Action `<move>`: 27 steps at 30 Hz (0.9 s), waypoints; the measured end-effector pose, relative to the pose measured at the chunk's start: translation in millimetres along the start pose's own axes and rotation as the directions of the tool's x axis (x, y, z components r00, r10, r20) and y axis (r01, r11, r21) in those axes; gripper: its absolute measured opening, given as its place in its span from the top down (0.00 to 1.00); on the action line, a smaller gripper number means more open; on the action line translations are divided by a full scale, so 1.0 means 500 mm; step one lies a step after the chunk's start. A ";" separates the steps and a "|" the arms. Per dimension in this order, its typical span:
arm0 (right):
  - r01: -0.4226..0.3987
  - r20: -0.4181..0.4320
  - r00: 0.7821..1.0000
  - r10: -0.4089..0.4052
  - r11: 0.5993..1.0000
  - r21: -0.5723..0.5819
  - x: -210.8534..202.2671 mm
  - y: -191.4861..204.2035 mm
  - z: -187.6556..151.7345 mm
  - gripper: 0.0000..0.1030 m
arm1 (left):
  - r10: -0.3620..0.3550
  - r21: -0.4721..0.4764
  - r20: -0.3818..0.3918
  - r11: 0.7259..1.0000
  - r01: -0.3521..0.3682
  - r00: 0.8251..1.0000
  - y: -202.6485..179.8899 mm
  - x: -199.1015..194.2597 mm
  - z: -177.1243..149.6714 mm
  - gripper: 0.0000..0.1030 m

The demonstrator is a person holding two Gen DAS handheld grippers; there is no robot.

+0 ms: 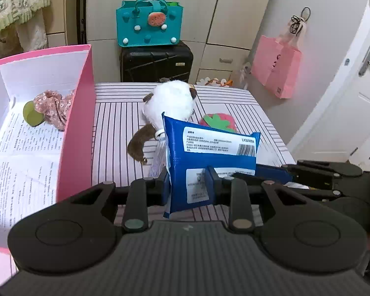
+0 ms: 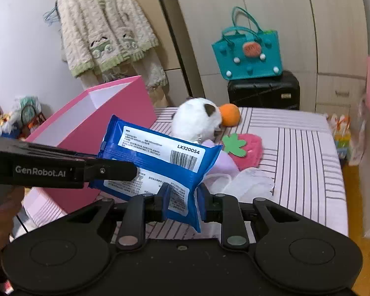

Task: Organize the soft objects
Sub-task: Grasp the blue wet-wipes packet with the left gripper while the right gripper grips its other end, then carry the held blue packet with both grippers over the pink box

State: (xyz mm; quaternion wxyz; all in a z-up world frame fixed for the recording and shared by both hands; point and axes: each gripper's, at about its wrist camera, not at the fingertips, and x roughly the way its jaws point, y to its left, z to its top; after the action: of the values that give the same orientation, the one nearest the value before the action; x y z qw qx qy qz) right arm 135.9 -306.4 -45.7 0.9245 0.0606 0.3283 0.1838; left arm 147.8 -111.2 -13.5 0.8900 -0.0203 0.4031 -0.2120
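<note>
Both grippers hold one blue wipes pack [image 1: 209, 153] above the striped bed. My left gripper [image 1: 188, 182] is shut on its near edge; my right gripper [image 2: 182, 197] is shut on its lower right corner, the pack [image 2: 157, 157] tilted. The left gripper's arm [image 2: 61, 167] reaches in from the left in the right wrist view. Behind the pack lie a white and brown plush animal [image 1: 171, 101], a pink strawberry plush [image 2: 246, 148], an orange plush ball [image 2: 230, 114] and a white cloth [image 2: 249, 180]. The open pink box [image 1: 77, 113] at left holds a floral scrunchie [image 1: 54, 109] and a green ball [image 1: 32, 113].
The striped bed [image 2: 303, 153] ends at the right over a wooden floor. A black suitcase [image 1: 156, 61] with a teal bag [image 1: 149, 24] stands behind the bed. A pink paper bag [image 1: 276, 66] hangs on the wardrobe. A knitted cardigan [image 2: 103, 24] hangs at left.
</note>
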 end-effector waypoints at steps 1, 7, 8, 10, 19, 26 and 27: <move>0.006 -0.001 1.000 -0.006 1.000 -0.010 -0.006 0.007 -0.001 0.70 | -0.005 0.002 -0.003 1.000 0.005 1.000 0.001 -0.007 -0.003 0.73; 0.030 -0.013 0.999 -0.031 0.997 -0.073 -0.040 0.050 -0.013 0.67 | -0.066 -0.009 -0.048 0.998 0.065 0.997 0.017 -0.039 -0.033 0.73; 0.030 -0.017 0.999 -0.032 0.996 -0.083 -0.046 0.056 -0.015 0.67 | -0.073 -0.007 -0.054 0.997 0.073 0.996 0.019 -0.044 -0.038 0.73; 0.026 -0.034 0.999 -0.029 0.996 -0.091 -0.055 0.066 -0.019 0.66 | -0.094 -0.012 -0.071 0.996 0.093 0.993 0.023 -0.055 -0.050 0.73; -0.004 -0.126 0.992 -0.011 0.993 -0.116 -0.090 0.124 -0.037 0.65 | -0.157 0.013 -0.133 0.987 0.160 0.979 0.039 -0.127 -0.099 0.73; -0.092 -0.223 0.972 0.071 0.992 -0.084 -0.092 0.165 -0.026 0.62 | -0.204 0.013 -0.196 0.977 0.211 0.959 0.075 -0.183 -0.116 0.73; -0.106 -0.231 0.969 0.085 0.991 -0.080 -0.092 0.171 -0.023 0.61 | -0.203 0.019 -0.202 0.977 0.211 0.958 0.081 -0.194 -0.115 0.73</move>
State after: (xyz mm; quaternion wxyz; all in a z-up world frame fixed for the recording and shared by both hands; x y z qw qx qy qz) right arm 70.0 -244.9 -7.9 0.8727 0.0125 0.4198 0.2489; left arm 64.1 -28.4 8.0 0.8183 -0.0231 0.4813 -0.3133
